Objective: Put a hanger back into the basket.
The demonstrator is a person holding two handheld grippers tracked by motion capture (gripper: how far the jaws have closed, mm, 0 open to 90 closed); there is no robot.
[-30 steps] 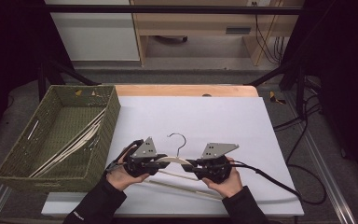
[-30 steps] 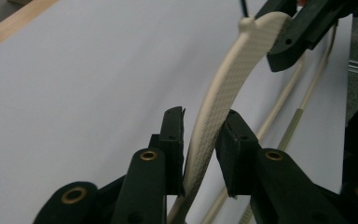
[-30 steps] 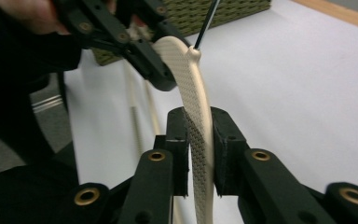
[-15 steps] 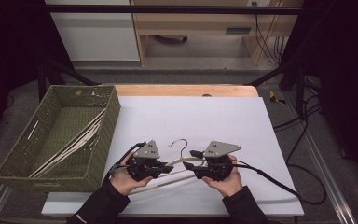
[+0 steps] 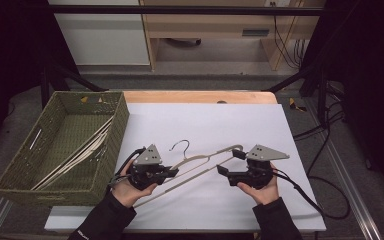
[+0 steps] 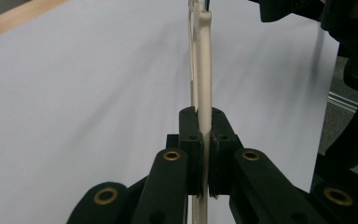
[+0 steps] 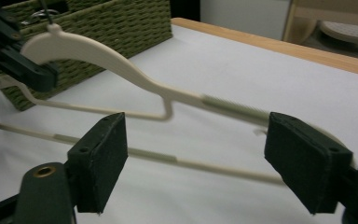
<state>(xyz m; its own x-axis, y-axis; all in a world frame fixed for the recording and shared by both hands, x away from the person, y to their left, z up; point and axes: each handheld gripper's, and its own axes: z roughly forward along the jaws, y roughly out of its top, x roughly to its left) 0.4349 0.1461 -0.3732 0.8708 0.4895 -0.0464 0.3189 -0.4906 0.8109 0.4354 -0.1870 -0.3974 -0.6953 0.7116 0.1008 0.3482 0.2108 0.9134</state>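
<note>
To put it into the green basket [image 5: 15,172] at the left without catching the rim, the left gripper [image 5: 172,171] should keep its jaws clamped on the cream hanger [image 5: 200,165] and swing it slowly; it hangs tilted above the near white table [image 5: 290,145], thin, with a metal hook. The right gripper [image 5: 228,162] has just been opening, its pads clear of the hanger

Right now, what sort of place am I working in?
Probably a lab recording bench: a white-topped table inside a dark frame, loose cables on the floor, and a wicker basket of hangers.
</note>
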